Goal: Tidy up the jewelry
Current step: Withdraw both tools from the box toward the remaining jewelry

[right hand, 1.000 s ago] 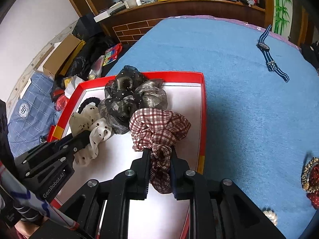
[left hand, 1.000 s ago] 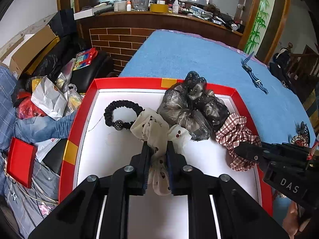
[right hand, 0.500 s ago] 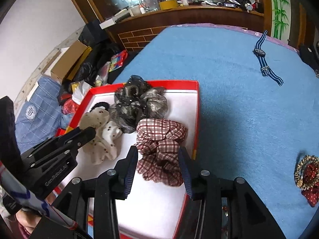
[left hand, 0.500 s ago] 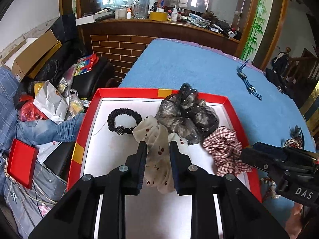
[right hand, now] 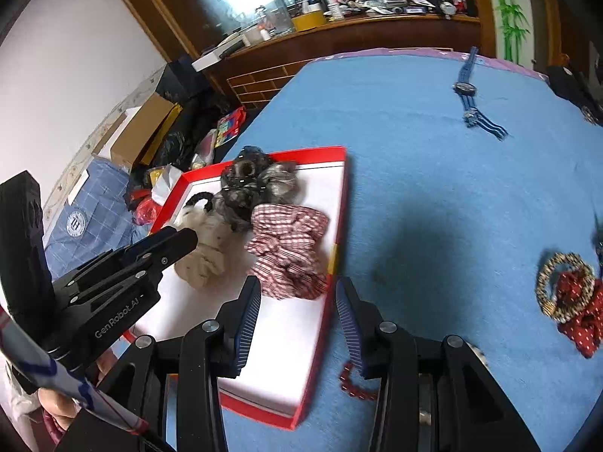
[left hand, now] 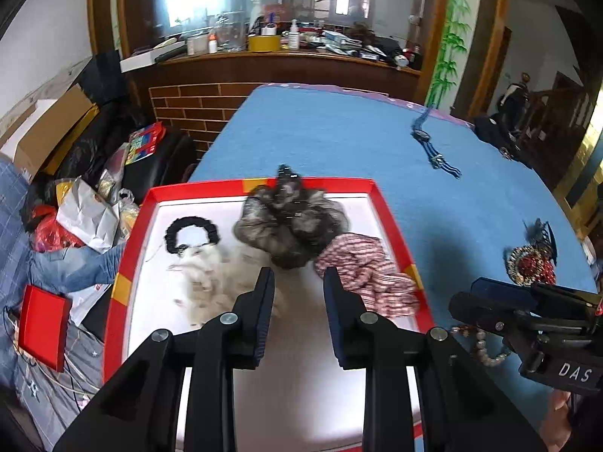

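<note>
On the blue cloth-covered table (left hand: 339,139) sits a shallow red tray (left hand: 130,248) with a white floor, and that is where the hair things have been gathered. At its far left lies a black beaded band (left hand: 192,233), a plain ring lying flat. Just below it and touching it is a cream scrunchie (left hand: 211,282); it is blurred from the left wrist, so its pattern cannot be made out. A dark grey sheer scrunchie (left hand: 290,218) is heaped against the far wall of the tray, with a red-and-white checked scrunchie (right hand: 288,248) beside it, close to the right wall.

The left gripper (left hand: 296,301) hangs over the near middle of the tray, its jaws parting with nothing between them; the cream scrunchie lies just past its left finger. The right gripper (right hand: 297,312) is held above the tray's right wall, jaws apart and empty, the checked scrunchie just ahead of its left finger.

Outside the tray, on the cloth, more pieces lie loose. A blue striped watch (right hand: 471,94) is well away at the far side. A gold beaded ring on a red dotted bow (right hand: 569,301) lies off to the right. A string of dark red beads (right hand: 354,380) shows beneath the right gripper, beside the tray's near corner, and a string of pale beads (left hand: 482,342) lies there too.
</note>
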`<state>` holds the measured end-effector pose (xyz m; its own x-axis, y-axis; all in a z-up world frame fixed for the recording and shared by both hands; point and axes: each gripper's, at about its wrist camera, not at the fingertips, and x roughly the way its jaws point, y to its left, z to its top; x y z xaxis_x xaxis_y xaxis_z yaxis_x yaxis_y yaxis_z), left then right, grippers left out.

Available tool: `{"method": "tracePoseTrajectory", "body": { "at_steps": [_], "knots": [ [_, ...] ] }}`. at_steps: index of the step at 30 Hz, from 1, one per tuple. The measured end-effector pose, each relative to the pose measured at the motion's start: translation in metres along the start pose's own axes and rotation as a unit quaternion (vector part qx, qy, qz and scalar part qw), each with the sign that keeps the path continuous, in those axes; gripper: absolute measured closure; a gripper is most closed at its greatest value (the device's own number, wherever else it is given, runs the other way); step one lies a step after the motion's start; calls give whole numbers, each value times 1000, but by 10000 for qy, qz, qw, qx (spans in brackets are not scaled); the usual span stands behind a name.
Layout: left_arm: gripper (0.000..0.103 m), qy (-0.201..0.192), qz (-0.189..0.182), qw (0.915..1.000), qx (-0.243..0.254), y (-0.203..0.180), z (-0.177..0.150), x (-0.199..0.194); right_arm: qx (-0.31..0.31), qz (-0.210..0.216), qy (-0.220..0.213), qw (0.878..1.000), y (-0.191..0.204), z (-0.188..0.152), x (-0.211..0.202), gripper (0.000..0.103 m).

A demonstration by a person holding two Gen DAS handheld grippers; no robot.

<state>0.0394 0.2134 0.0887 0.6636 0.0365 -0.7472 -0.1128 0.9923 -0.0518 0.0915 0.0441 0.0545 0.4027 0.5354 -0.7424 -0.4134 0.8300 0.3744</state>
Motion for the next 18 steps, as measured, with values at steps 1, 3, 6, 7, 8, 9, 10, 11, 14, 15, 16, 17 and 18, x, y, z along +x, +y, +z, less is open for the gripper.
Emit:
{"method": "tracePoseTrajectory", "body": {
  "at_steps": [1,3,6,7,8,9,10,11,14,15,16,17,18],
  "knots": [
    [77,-1,-21,10000,46,-6,0,-1,31,21,-8,10000,-4,0,-3,58],
    [77,1,-51,9999,126,-15,-1,-3,90,21,-52,9999,-13,-2,-10,58],
    [77,15,-83,9996,251,-29,-2,-5,169,20,-122,9998,-27,-5,-23,58],
    [76,25,-105,9995,291,-35,-2,-5,206,18,-147,9997,-31,-6,-27,58],
    [76,40,-132,9994,331,-41,-3,-5,246,13,-172,9995,-37,-7,-31,58],
    [76,55,-156,9992,368,-46,-3,-4,284,11,-187,9994,-43,-8,-35,58],
    [76,75,-182,9989,419,-51,-4,-4,310,12,-200,9993,-48,-9,-38,58],
    [75,94,-206,9986,472,-57,-5,-3,354,3,-232,9991,-54,-10,-42,58],
    [75,193,-352,9972,631,-75,-9,-1,499,-21,-302,9983,-73,-13,-53,58],
    [75,228,-415,9965,685,-82,-11,0,553,-19,-333,9979,-80,-14,-57,58],
    [75,280,-507,9954,769,-90,-14,1,590,-26,-364,9976,-86,-15,-60,58],
    [75,327,-580,9944,826,-97,-16,2,632,-49,-402,9972,-92,-16,-64,58],
    [75,390,-681,9931,875,-104,-18,4,684,-84,-439,9967,-100,-17,-68,58]
  ]
}}
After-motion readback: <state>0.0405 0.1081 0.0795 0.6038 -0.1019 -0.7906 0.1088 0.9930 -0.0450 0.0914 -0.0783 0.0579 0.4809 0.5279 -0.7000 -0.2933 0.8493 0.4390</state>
